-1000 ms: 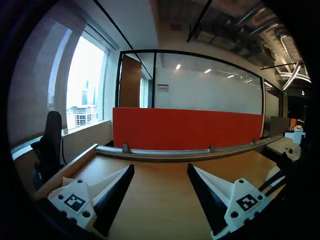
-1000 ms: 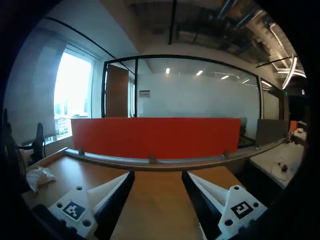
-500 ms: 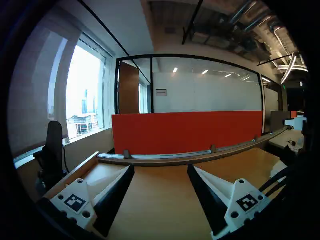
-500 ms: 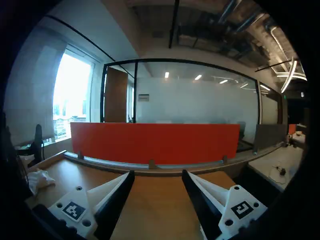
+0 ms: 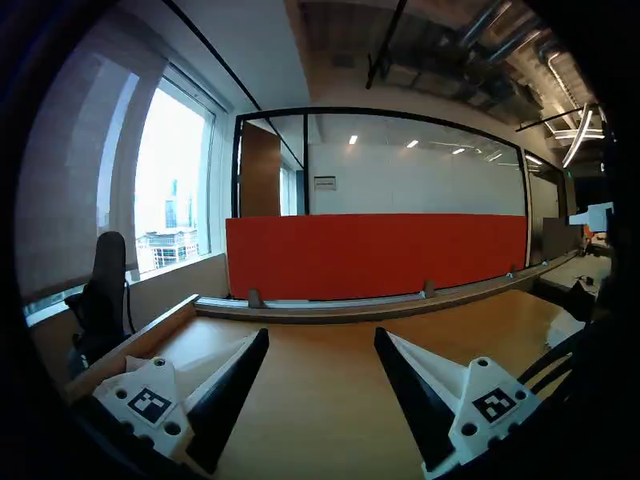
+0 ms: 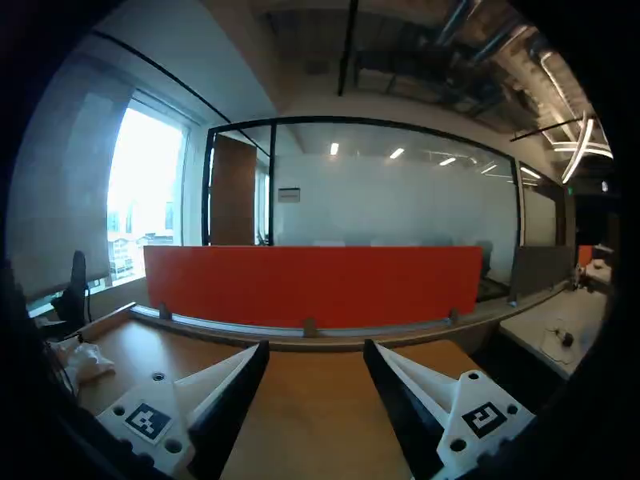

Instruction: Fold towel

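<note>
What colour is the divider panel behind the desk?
Plain orange-red divider panel, clearest in the left gripper view.

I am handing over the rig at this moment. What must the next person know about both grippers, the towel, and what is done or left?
Left gripper: open, empty, above the wooden desk.
Right gripper: open, empty, above the desk.
Towel: a crumpled white cloth, probably the towel, lies on the desk at the left of the right gripper view, apart from the fingers.
Done: no fold is visible.
Left: reach the cloth, spread it flat, fold it.
</note>
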`<move>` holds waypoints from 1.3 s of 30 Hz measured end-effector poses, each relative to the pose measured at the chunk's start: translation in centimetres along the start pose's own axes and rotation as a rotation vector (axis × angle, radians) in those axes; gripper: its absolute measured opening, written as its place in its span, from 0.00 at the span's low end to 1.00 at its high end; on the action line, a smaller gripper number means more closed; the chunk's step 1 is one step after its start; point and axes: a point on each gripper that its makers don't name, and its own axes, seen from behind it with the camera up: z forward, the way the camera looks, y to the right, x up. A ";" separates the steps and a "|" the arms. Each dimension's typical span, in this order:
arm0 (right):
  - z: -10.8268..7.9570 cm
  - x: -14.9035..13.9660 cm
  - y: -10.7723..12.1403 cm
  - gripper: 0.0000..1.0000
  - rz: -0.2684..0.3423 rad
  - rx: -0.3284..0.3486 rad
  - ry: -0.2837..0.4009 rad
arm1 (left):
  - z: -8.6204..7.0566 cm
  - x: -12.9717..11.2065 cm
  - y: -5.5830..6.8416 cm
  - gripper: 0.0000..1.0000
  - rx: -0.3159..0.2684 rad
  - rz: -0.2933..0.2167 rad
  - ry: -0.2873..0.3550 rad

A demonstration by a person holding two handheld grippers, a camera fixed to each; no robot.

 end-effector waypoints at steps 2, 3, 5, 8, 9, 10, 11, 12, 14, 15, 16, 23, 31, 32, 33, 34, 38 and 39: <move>0.0 -0.2 -0.2 0.91 -0.005 0.001 0.005 | 0.0 -0.8 -0.2 0.98 0.003 -0.002 0.003; 0.0 -0.3 -0.3 0.91 -0.006 0.001 0.007 | 0.0 -1.3 -0.3 0.98 0.005 -0.002 0.004; 0.0 -0.7 -0.5 0.91 -0.008 0.001 0.010 | 0.0 -2.2 -0.5 0.98 0.008 -0.001 0.005; 0.0 -1.4 -0.6 0.91 -0.010 -0.002 0.015 | -0.1 -3.6 -0.8 0.98 0.016 -0.005 0.009; 0.0 -1.7 -0.6 0.91 -0.011 -0.004 0.016 | -0.1 -4.1 -0.9 0.98 0.017 -0.008 0.010; 0.0 -2.0 -0.7 0.91 -0.011 -0.007 0.017 | -0.1 -4.6 -1.0 0.98 0.017 -0.011 0.012; 0.0 -2.3 -0.7 0.91 -0.011 -0.010 0.019 | -0.2 -5.2 -1.0 0.98 0.018 -0.015 0.014; 0.0 -2.6 -0.7 0.91 -0.010 -0.011 0.020 | -0.2 -5.6 -1.1 0.98 0.018 -0.017 0.017; -0.1 -3.2 -0.9 0.91 -0.007 -0.009 0.021 | -0.2 -6.4 -1.2 0.98 0.018 -0.019 0.023; -0.1 -3.4 -0.9 0.91 -0.005 -0.009 0.023 | -0.2 -6.8 -1.2 0.98 0.018 -0.018 0.027; -0.1 -3.6 -0.9 0.91 -0.004 -0.008 0.026 | -0.3 -7.2 -1.2 0.98 0.019 -0.016 0.031; -0.1 -5.8 -1.0 0.91 0.000 -0.006 0.037 | -0.5 -9.8 -1.3 0.98 0.023 -0.014 0.044; 0.0 -8.5 -1.9 0.91 -0.016 0.012 0.018 | -0.8 -11.7 -1.6 0.98 0.034 -0.014 0.054; 0.0 -8.9 -2.0 0.91 -0.018 0.017 0.012 | -0.9 -11.9 -1.6 0.98 0.037 -0.014 0.054; 0.0 -9.1 -2.1 0.91 -0.019 0.020 0.008 | -0.9 -12.1 -1.6 0.98 0.038 -0.015 0.055; 0.0 -9.2 -2.2 0.91 -0.018 0.021 0.005 | -0.9 -12.2 -1.6 0.98 0.038 -0.017 0.055; 0.1 -9.3 -2.6 0.91 -0.019 0.027 0.004 | -0.9 -12.6 -1.7 0.98 0.038 -0.026 0.059; 0.1 -9.3 -2.6 0.91 -0.021 0.028 0.004 | -0.9 -12.6 -1.8 0.98 0.039 -0.028 0.060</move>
